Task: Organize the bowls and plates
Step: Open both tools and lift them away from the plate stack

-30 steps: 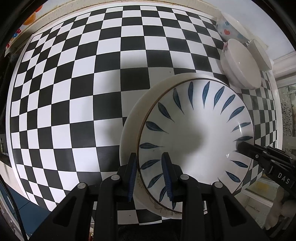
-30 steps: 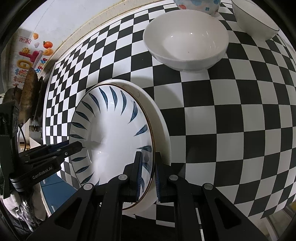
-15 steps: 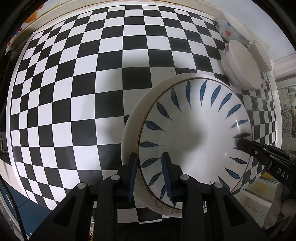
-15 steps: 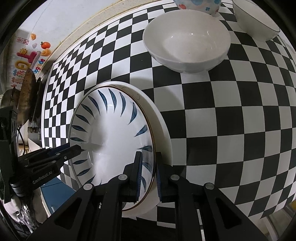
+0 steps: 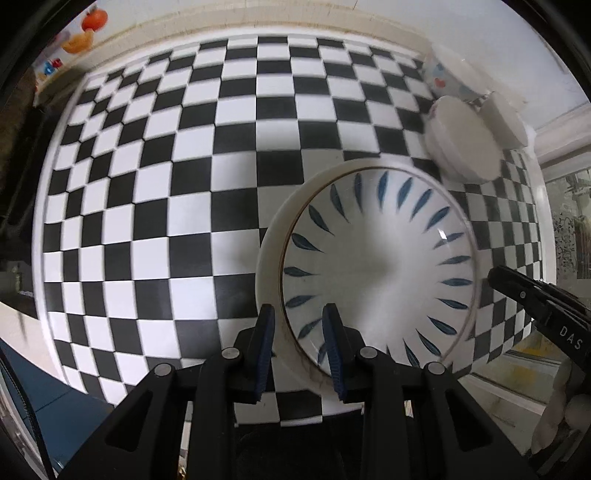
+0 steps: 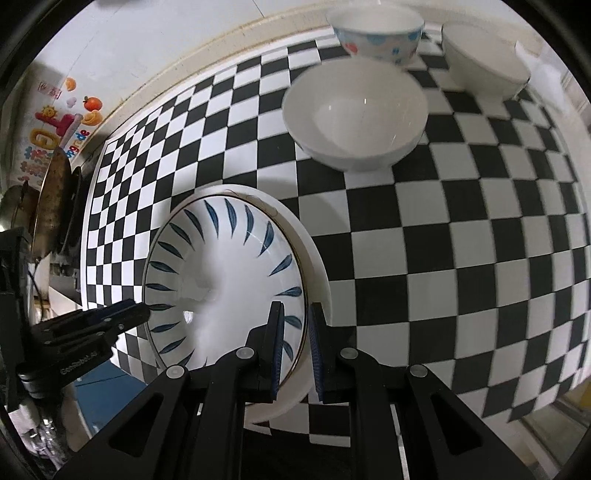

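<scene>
Two grippers are engaged on one stack of two plates. My left gripper (image 5: pixel 298 347) points straight down, and its blue pads are closed on the near rims of the stack, one pad outside and one pad inside the dish. My right gripper (image 6: pixel 296 341) is clamped on the opposite side of the same stack, with one pad inside the rim and one outside.

The upper item is the leaf-pattern plate (image 5: pixel 380 266), white with dark blue leaf strokes radiating around its wall and a thin dark line along the rim. It sits nested in the plain white plate (image 5: pixel 269 258), whose wider rim shows as a crescent along one side in both wrist views.

The stack is above the near part of the checkered table (image 5: pixel 147 184), a black-and-white surface with a white border. Whether the stack touches the table cannot be determined from these views.

Three bowls stand at the far corner of the table: a large white bowl (image 6: pixel 356 122) nearest the stack, a spotted bowl (image 6: pixel 376 35) with red and blue marks behind it, and a small white bowl (image 6: pixel 484 62) beside them. All three are upright and well apart from the stack.

Fruit stickers (image 6: pixel 62 122) are on the wall beyond the table.
</scene>
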Demonstrator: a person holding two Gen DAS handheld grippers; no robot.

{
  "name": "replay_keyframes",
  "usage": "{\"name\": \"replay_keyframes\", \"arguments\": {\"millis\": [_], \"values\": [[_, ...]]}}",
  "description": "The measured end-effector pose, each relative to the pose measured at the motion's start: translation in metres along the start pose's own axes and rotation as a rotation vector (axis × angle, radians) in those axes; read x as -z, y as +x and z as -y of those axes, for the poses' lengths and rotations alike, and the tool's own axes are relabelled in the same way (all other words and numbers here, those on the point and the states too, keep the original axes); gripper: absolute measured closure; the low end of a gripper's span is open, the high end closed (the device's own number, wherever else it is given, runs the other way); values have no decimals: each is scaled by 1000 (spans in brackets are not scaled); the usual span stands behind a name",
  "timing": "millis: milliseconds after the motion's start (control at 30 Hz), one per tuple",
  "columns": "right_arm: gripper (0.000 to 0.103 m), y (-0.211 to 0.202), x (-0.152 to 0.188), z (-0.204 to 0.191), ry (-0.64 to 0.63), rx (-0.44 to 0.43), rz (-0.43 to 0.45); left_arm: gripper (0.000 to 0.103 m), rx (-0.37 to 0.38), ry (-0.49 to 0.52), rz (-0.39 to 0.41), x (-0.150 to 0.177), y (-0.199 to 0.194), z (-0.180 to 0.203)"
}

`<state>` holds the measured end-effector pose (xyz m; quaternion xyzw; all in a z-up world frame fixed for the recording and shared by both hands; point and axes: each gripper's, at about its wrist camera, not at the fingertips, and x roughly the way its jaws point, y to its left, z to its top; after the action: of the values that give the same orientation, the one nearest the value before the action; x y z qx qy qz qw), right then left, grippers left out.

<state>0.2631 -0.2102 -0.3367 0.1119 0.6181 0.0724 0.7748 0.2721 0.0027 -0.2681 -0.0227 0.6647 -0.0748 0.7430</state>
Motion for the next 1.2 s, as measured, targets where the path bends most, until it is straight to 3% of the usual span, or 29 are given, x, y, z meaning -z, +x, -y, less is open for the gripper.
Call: {"name": "replay_keyframes", "arguments": {"millis": [267,533,833,1133,1200], "values": [[86,-68,33,-34,-45,40,97,78,-23,28,126,31,-74,5],[86,-125,74,-64,-54,33,163,78,-9,62,189,59,-127,9],[86,-172,113,-93,-69,58,226,78,-9,108,253,94,-164,10],[86,-199,132,-110,-62,81,264,78,3,125,294,109,-182,4],[84,-199,134,-112,-59,84,261,73,8,126,297,110,-183,4]]}}
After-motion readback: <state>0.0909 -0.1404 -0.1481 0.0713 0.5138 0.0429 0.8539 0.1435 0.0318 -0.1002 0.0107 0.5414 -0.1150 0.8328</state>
